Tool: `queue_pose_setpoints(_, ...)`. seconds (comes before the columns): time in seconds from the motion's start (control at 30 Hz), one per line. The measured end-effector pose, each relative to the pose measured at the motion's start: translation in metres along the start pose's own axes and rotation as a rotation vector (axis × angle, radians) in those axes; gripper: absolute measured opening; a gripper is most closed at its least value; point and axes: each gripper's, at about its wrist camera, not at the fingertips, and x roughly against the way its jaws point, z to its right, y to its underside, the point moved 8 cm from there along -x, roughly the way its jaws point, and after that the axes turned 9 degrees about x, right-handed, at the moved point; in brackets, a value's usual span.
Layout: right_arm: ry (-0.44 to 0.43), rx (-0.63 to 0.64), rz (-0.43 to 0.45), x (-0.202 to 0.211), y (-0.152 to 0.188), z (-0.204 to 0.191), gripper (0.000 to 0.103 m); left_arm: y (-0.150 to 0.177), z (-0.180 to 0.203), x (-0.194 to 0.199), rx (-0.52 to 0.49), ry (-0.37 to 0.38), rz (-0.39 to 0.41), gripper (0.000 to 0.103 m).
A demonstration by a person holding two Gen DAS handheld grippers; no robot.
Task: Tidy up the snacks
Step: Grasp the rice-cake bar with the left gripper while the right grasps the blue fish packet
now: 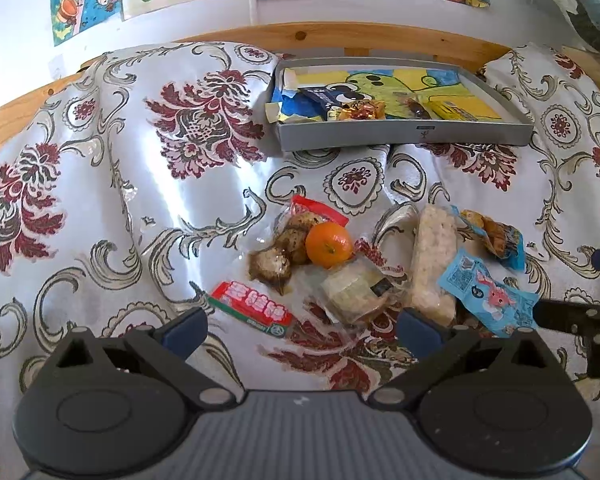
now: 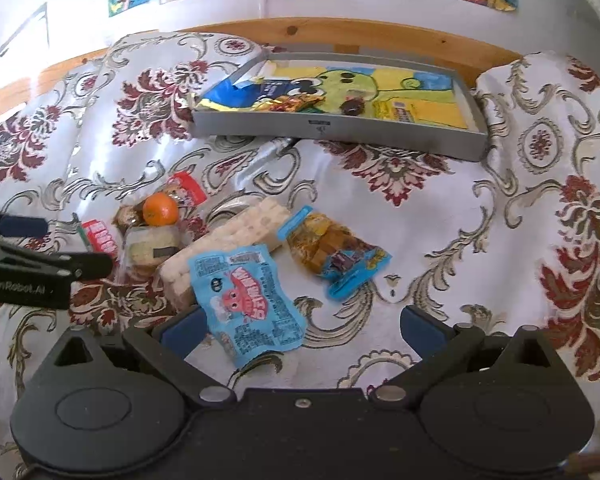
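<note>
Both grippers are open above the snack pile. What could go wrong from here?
The orange rests against the wrapped pastries; pulling a neighbour out may send it rolling. The blue packet lies flat, overlapping the rice bar, so the right gripper might pinch the cloth or drag both. The left gripper sits close beside the right one, so they could collide. The tray is already partly filled on its left.

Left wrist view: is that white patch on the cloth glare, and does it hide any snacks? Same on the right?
Left wrist view: yes, glare streaks the tablecloth left of the orange; the snacks stay readable. Right wrist view: softer sheen on the cloth, blue packet sharp; both views bend at the edges, curving the tray.
</note>
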Motion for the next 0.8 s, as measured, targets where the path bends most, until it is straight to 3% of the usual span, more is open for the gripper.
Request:
queue_pose_setpoints(0.33,-0.114,0.189,0.003,-0.024,-0.005,-0.01,0.102,-0.01,0.011,-0.008,-0.089,0.05,0.007,0.102)
queue_pose_setpoints(0.57,-0.234,0.175,0.009,-0.043,-0.008,-0.014,0.096,-0.014,0.023,-0.013,-0.168,0.086,0.008,0.102)
queue_pose_setpoints(0.8,-0.277,0.16,0.001,-0.053,-0.007,-0.018,0.086,-0.015,0.031,-0.019,-0.206,0.116,-0.005,0.102)
